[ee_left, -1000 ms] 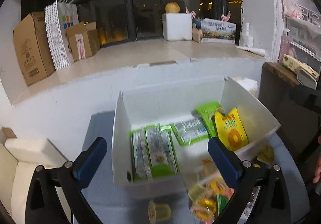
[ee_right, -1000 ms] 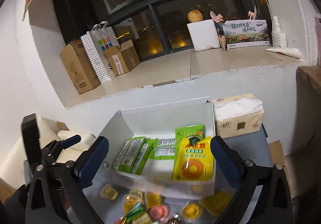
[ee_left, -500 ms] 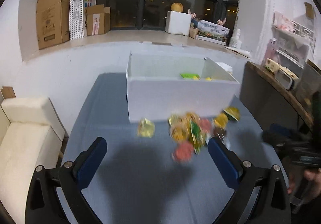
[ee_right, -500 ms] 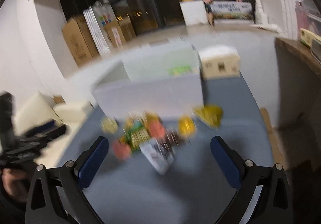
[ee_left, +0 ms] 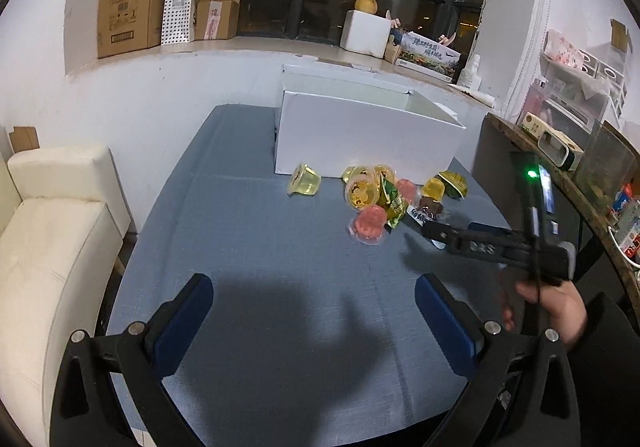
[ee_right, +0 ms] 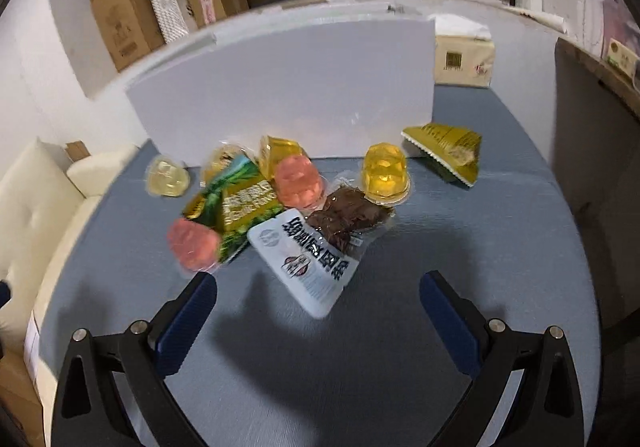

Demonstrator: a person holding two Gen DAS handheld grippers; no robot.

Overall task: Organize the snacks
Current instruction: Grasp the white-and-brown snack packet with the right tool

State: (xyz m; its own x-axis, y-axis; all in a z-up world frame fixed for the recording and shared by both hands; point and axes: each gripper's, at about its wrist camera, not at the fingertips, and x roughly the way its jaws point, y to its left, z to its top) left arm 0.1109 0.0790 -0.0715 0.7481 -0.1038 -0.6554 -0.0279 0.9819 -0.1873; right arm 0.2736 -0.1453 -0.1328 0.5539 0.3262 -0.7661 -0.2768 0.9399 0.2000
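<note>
Left hand-held gripper [ee_left: 314,307]: jaws wide, empty, above bare blue desk [ee_left: 248,239]. Right hand-held gripper [ee_right: 318,301]: jaws wide, empty, just short of white meat-snack packet [ee_right: 316,247]. Snack pile on desk against front wall of white box [ee_right: 288,87]: green packet [ee_right: 236,203], two pink jelly cups [ee_right: 298,177], yellow jelly cup [ee_right: 384,169], gold packet [ee_right: 448,153] apart at right. Pale jelly cup [ee_left: 304,179] alone at left.

White box [ee_left: 360,135], blue-grey tablecloth [ee_left: 260,267], pink jelly cup [ee_right: 298,181], yellow jelly cup [ee_right: 385,171]
</note>
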